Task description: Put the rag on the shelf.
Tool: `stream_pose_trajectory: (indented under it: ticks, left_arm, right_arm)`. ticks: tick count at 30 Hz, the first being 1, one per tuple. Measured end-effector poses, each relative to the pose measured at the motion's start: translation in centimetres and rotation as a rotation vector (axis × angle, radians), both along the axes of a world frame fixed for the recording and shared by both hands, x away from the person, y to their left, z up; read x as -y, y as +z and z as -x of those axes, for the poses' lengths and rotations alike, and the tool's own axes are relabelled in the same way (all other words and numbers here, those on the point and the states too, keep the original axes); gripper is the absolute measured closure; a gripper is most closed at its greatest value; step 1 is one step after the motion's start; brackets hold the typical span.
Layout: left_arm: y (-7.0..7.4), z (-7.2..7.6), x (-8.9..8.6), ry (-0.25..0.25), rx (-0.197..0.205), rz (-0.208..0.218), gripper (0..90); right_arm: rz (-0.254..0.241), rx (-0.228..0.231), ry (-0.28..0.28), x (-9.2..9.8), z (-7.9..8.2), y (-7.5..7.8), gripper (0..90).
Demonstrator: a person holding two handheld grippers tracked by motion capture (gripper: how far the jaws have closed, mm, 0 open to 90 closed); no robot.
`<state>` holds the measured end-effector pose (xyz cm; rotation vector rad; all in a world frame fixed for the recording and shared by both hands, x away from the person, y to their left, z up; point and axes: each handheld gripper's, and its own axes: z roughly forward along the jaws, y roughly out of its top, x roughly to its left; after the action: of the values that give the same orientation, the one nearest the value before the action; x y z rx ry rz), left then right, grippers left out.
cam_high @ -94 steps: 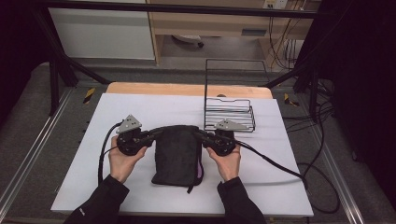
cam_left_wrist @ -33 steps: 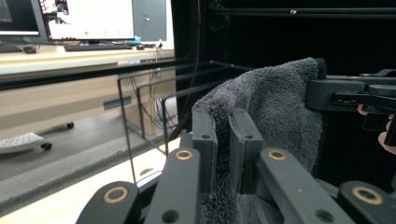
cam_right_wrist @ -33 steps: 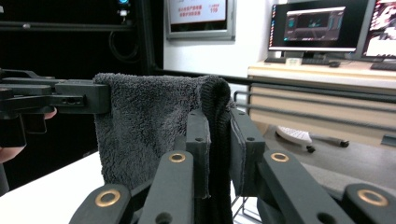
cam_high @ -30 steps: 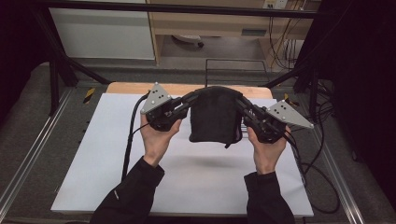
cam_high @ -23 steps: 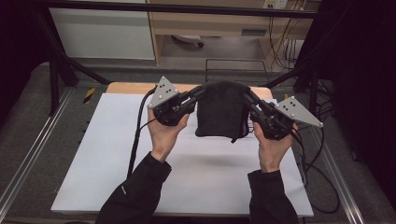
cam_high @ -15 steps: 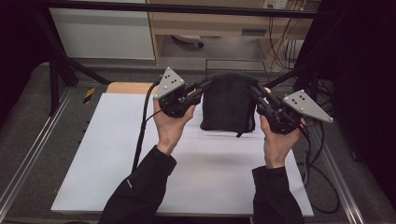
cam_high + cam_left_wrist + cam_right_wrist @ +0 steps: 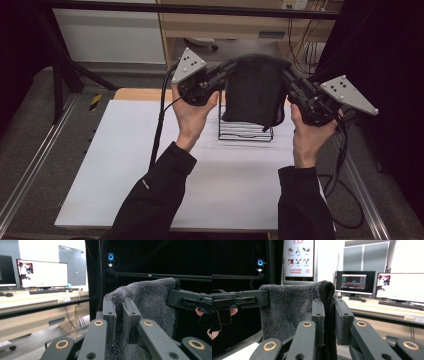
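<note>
Towel (image 7: 255, 87) hangs pinched by left gripper (image 7: 220, 80) and right gripper (image 7: 292, 85) above the rack (image 7: 245, 131) near the table's (image 7: 125, 150) back edge; lower it level and slowly.

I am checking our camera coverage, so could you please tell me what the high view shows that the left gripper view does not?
High view alone: the wire rack on the white table, under the hanging towel, and both forearms coming in from the bottom.

Left gripper view alone: a lit monitor and keyboard on a desk behind.

Shared: the dark grey towel, lifted off the table, with the left gripper shut on one upper corner and the right gripper shut on the other.
</note>
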<state>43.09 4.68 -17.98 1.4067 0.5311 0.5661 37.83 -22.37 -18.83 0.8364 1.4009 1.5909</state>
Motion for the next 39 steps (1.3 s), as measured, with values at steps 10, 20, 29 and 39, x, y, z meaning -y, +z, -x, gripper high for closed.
stream_pose_trajectory:
  ticks: [10, 20, 29, 39]
  left_arm:
    - [2.2, -1.2, 0.8, 0.016, 0.006, 0.009, 82.0]
    - [4.4, -3.0, 1.3, 0.035, 0.017, 0.004, 82.0]
    - [5.8, -4.4, 1.9, 0.063, 0.018, 0.009, 82.0]
    - [6.8, -6.0, 2.0, 0.086, 0.035, 0.008, 81.9]
  right_arm:
    - [-0.004, 0.021, -0.021, 0.3, -1.6, 2.1, 80.2]
    - [-0.002, 0.041, -0.032, 0.6, -3.7, 4.1, 80.2]
    - [-0.012, 0.052, -0.045, 0.8, -5.4, 5.5, 80.2]
    - [-0.025, 0.050, -0.052, 1.2, -7.9, 6.5, 80.2]
